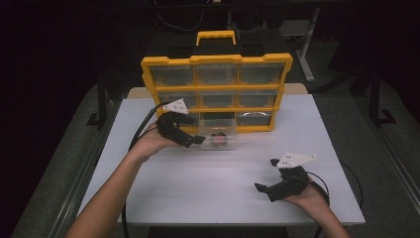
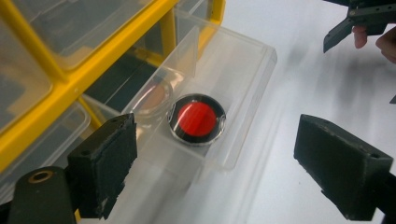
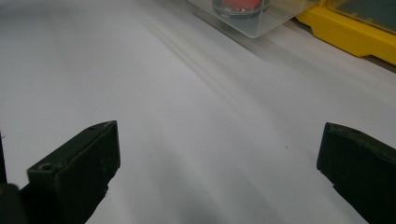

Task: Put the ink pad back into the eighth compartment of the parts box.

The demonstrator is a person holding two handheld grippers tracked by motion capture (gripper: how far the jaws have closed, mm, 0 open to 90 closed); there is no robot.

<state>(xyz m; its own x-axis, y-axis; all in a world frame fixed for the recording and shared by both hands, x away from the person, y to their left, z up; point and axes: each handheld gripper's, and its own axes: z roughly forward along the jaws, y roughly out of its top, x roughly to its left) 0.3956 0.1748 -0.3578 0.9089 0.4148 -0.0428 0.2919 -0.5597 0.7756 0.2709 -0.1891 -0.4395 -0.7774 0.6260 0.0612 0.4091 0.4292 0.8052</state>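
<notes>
— High view first: how far along are we?

— My guess: the clear drawer (image 1: 216, 140) is pulled out of the yellow organizer (image 1: 216, 91) onto the counter (image 1: 208, 188); closing it remains.

— Contents?

— One red-lidded round tin (image 2: 196, 119), at 12 o'clock from my left tongs (image 2: 233, 163), spread wide. My right tongs (image 3: 219, 172) gape too, empty.

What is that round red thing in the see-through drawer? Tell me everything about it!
The round red disc with a black rim looks like a small clear-topped case lying flat. It sits inside the pulled-out clear plastic drawer of the yellow organiser, next to a divider. The left claw hangs open around the drawer, not touching the disc.
</notes>
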